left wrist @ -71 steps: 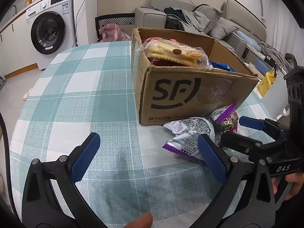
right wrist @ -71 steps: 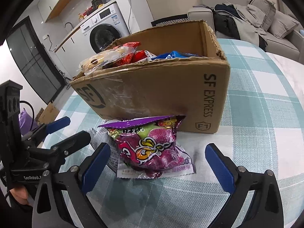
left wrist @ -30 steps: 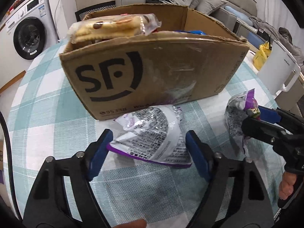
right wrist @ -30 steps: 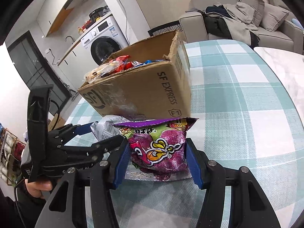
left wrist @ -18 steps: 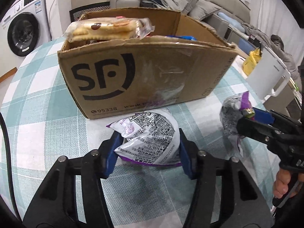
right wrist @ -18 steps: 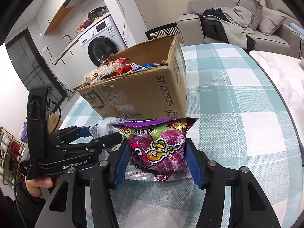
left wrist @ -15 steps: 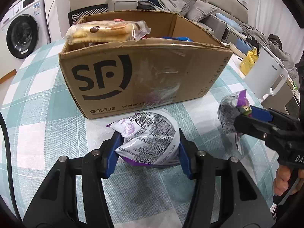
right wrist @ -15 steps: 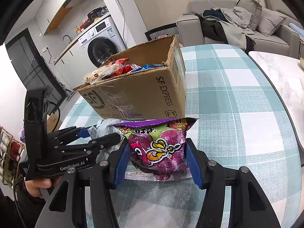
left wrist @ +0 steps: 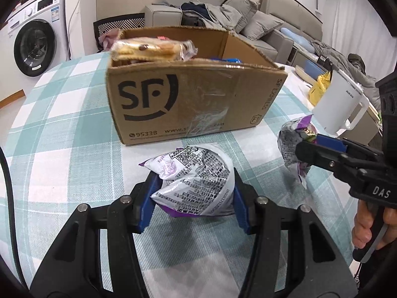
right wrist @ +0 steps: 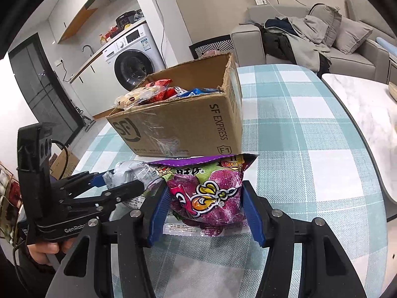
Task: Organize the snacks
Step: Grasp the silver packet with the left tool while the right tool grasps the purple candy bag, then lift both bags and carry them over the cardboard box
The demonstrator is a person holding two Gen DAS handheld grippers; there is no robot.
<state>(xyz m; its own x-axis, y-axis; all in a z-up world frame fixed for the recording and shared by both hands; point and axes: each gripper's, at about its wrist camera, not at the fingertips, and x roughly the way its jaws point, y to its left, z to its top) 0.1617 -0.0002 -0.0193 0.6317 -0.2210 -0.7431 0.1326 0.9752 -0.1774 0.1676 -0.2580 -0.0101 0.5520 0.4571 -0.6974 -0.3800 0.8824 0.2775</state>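
Table: a round table (left wrist: 62, 129) with a green-and-white checked cloth is seen; everything stands on it.
Box: an open cardboard box (left wrist: 188, 104) is placed at the far middle of the table, with its printed wall toward the cameras. It is already well filled; a biscuit pack (left wrist: 153, 48) lies high at its far left corner, above the rim.
Free room in the box: more space is judged to be at the right part, where the contents sit lower.
Left packet: a silver-and-purple snack bag (left wrist: 196, 176) is held near the box front, pinched at both sides by the left gripper (left wrist: 193, 198). The jaws are closed only to the width of the bag. It appears just lifted off the cloth, though this is not certain.
Right packet: a purple snack bag (right wrist: 206, 193) is clamped in the same way by the right gripper (right wrist: 206, 213), to the right of the first bag and near the right front corner of the box.
Step in hand: both bags are judged ready to be carried into the box.
How to do it well: each bag should be raised clear over the near rim before it is moved forward. The grip should be kept light, because the bags are puffed and soft. The biscuit pack should not be pushed. One bag should be set down after the other, so that the two grippers are not crossed.
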